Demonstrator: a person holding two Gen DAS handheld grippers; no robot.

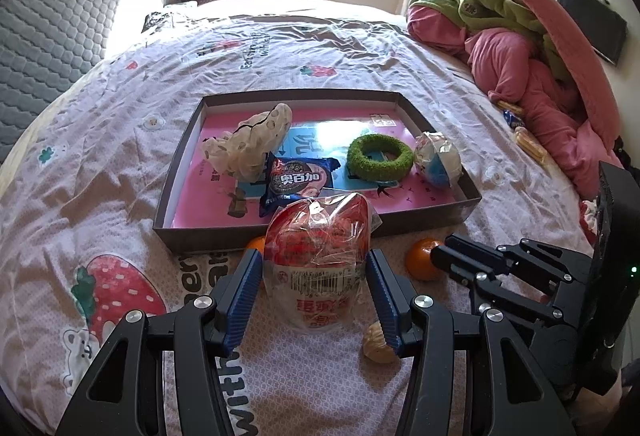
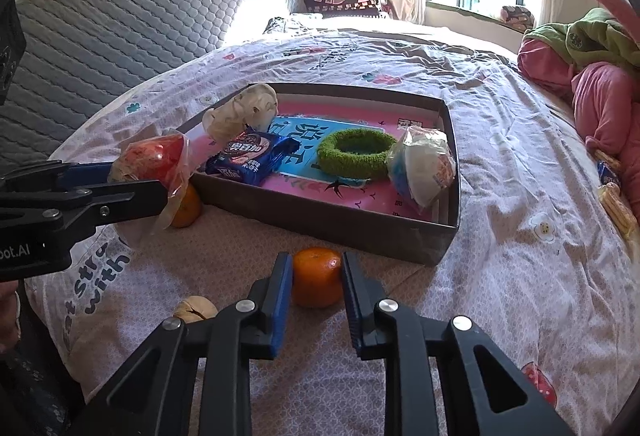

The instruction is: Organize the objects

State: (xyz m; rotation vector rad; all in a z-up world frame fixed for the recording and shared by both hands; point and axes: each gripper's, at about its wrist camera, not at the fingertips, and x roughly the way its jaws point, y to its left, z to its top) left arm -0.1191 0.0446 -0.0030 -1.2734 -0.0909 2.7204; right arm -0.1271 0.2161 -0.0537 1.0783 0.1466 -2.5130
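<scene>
Fingers of the left gripper (image 1: pixel 314 268) pinch a red-and-white wrapped snack (image 1: pixel 316 260), held just before the near wall of the cardboard tray (image 1: pixel 208 236). By the same wall, the right gripper (image 2: pixel 316 276) closes around an orange (image 2: pixel 317 276) on the bedsheet (image 2: pixel 500 276). A second orange (image 2: pixel 186 207) lies beside the tray's near corner.

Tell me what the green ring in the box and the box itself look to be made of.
Green ring: apparently soft, fuzzy fabric or flocked foam; matte, nubbly pile with no shine. Box: likely cardboard; thin, straight, dull brown walls, and a glossy printed pink and blue lining that reflects window light.
</scene>
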